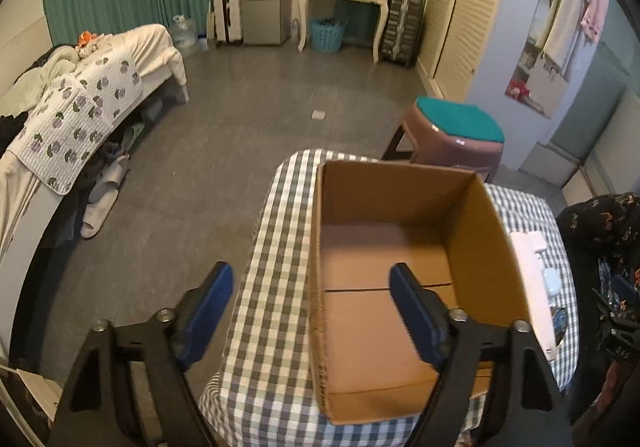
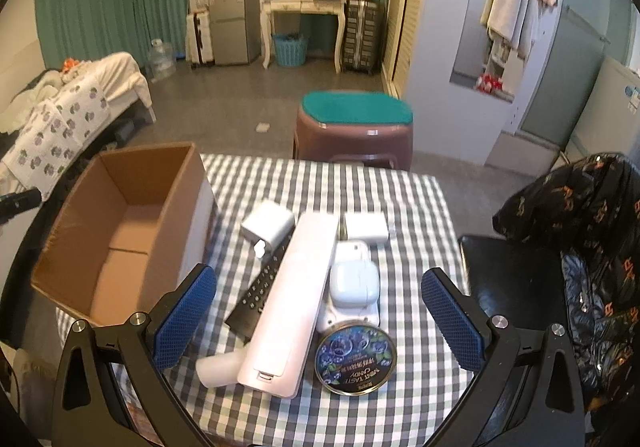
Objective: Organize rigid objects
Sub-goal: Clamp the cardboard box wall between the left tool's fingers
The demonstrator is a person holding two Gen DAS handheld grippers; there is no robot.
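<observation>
Right hand-held gripper (image 2: pixel 319 313) above candy tin (image 2: pixel 354 357)

black remote (image 2: pixel 256 293) partly under white remote (image 2: pixel 294 299), tin (image 2: pixel 355 357) lettering blurred

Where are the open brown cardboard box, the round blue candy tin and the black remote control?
Open brown cardboard box (image 2: pixel 120 243): right wrist view, inner floor.
Round blue candy tin (image 2: pixel 355 357): right wrist view, middle of the lid.
Black remote control (image 2: pixel 258 289): right wrist view, button face.

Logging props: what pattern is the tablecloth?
Grey-and-white checked tablecloth; clearest in the right wrist view.
</observation>
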